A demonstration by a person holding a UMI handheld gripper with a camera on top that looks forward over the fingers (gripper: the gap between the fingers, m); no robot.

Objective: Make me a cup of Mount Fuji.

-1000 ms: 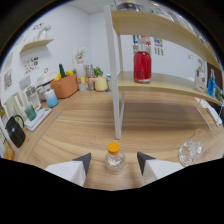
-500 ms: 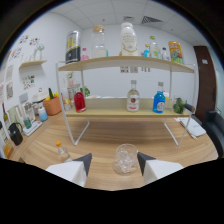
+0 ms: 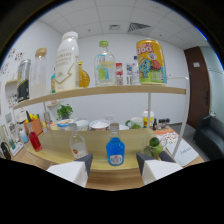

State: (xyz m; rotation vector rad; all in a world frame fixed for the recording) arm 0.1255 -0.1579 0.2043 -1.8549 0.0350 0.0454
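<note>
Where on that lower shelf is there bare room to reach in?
Bare wood shows between the clear bottle and blue bottle, and between the blue bottle and green fruit. Behind them, bowls and cups crowd the shelf. The open gripper frames the blue bottle.

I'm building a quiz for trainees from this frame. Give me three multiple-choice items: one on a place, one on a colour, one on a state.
1. Where is the blue bottle?
A. on the top shelf
B. on the lower shelf, just ahead of the fingers
C. on the floor

2. What colour is the big can on the top shelf?
A. yellow
B. black
C. purple

3. How is the gripper?
A. shut on the blue bottle
B. shut on a cup
C. open, holding nothing

Key: 1 B, it stands beyond the fingertips; 2 A, yellow body; 3 C, fingers apart, gap empty.
</note>
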